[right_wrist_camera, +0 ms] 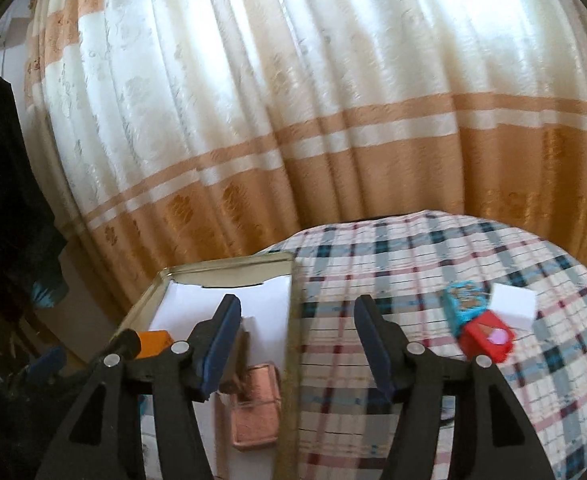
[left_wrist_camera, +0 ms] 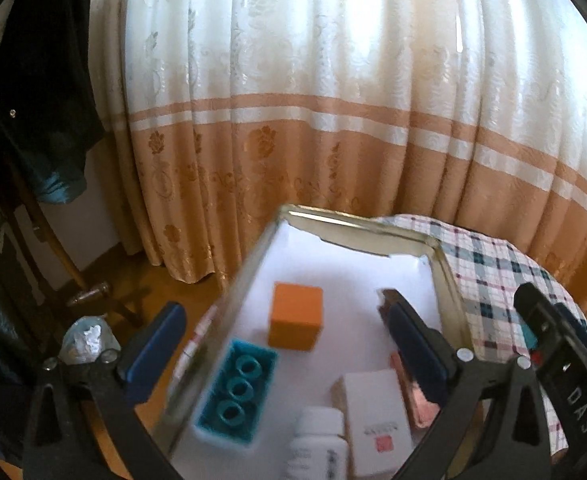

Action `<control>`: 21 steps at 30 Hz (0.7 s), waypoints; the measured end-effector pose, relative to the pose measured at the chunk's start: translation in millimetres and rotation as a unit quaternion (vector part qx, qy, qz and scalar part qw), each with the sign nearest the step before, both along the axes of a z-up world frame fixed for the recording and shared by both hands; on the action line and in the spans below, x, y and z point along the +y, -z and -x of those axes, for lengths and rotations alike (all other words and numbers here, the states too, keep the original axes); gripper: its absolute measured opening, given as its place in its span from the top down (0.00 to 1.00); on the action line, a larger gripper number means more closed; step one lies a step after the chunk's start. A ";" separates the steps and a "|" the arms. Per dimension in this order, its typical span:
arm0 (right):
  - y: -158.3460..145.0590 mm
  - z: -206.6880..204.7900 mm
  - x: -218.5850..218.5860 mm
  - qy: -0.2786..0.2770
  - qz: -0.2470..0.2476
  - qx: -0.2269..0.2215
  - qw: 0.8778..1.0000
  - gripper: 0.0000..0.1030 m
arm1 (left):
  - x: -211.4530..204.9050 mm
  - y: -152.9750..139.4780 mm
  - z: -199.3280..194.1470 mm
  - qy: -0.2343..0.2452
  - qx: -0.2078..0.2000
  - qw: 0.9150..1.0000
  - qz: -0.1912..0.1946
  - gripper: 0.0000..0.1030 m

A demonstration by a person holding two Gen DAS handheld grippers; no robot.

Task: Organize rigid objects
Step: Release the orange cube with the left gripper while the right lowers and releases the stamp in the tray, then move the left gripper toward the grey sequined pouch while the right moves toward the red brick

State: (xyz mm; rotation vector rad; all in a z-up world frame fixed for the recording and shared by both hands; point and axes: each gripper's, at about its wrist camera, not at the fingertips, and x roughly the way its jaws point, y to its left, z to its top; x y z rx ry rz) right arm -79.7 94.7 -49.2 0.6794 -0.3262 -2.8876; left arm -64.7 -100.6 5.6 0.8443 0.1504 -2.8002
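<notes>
Plainly, both tongs stand apart and hold nothing: the left tongs (left_wrist_camera: 285,340) hang over the tin (left_wrist_camera: 449,276), the right tongs (right_wrist_camera: 297,340) straddle its right rim. Left to sort, at two o'clock on the plaid surface (right_wrist_camera: 413,264), are a red box (right_wrist_camera: 487,338), a teal piece (right_wrist_camera: 463,304) and a white box (right_wrist_camera: 513,302), all touching. They look light and stiff (probably slick-sided), so I would pinch the red box across two flat opposite faces, low down.
</notes>
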 end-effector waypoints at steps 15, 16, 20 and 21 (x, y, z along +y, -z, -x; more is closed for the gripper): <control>6.4 -36.1 33.5 0.088 -0.062 0.084 0.991 0.26 | 31.6 15.6 -25.9 0.004 0.039 0.999 0.007 0.01; 6.7 -37.1 35.0 0.090 -0.061 0.085 0.990 0.26 | 32.6 15.2 -27.6 0.004 0.044 0.999 0.008 0.01; 6.4 -41.4 43.2 0.105 -0.050 0.092 0.989 0.26 | 40.6 14.4 -32.3 0.012 0.054 0.998 0.022 0.01; 6.7 -42.5 46.7 0.112 -0.044 0.093 0.988 0.26 | 42.7 13.6 -33.8 0.012 0.058 0.998 0.027 0.01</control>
